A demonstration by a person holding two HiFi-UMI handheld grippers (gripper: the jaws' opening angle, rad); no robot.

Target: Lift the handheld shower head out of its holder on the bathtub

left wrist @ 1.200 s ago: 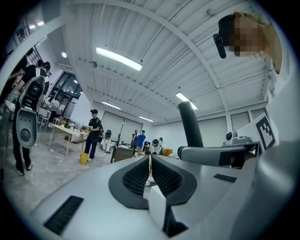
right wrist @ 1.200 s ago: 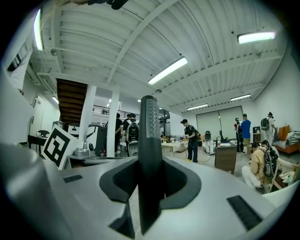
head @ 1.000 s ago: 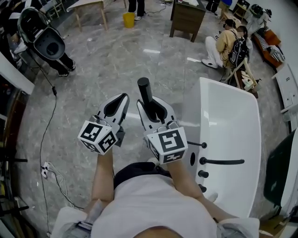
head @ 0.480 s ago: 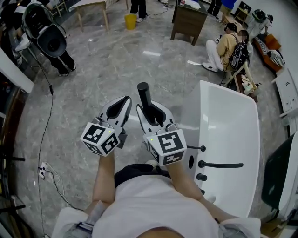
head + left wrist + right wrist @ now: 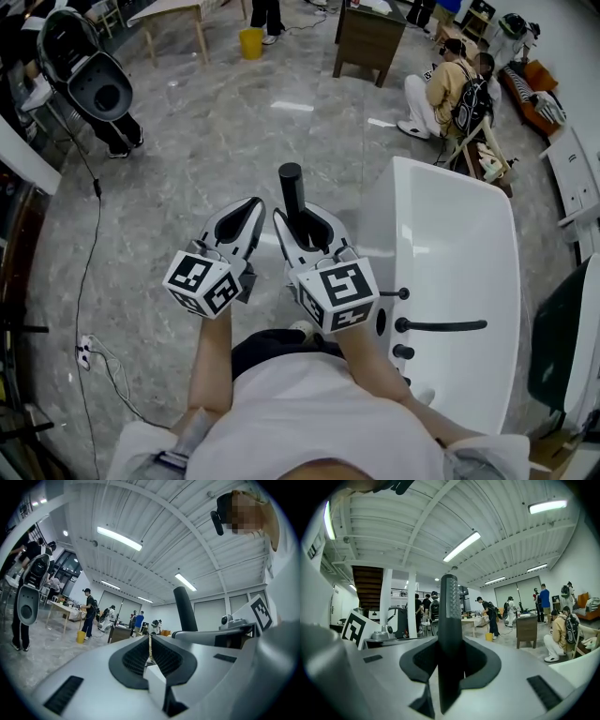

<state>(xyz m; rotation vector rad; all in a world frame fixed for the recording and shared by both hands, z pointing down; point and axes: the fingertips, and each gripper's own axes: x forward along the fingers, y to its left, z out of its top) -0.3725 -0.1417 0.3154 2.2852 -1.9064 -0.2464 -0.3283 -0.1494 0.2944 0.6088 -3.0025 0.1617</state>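
- Location: the shower head (image 5: 292, 195) is a slim black wand. It is clear of the bathtub (image 5: 424, 184), out over the stone floor (image 5: 187, 150), and projects forward from the right gripper (image 5: 303, 219).
- Right gripper: the jaws are clamped on the lower part of the wand. In the right gripper view the wand (image 5: 449, 620) runs up the centre line between both pads, with its ribbed strip near the far end.
- Left gripper (image 5: 246, 206): the jaws are pressed together with nothing between them (image 5: 150, 654). It sits just beside the right gripper and does not touch the wand.
- Tub deck: the black fittings (image 5: 441, 325) stand on the near rim. Which one is the holder cannot be determined.
- Handling estimate: the body looks rigid, narrow and smooth, and probably light. It is likely to twist or slip if wet.
- Recommended hold: grip the plain shaft below the ribbed strip, jaws square across it. Avoid the spray end.
- Hose: none can be made out. Allow for drag if one is attached.
- Status estimate: the lift-out appears complete.
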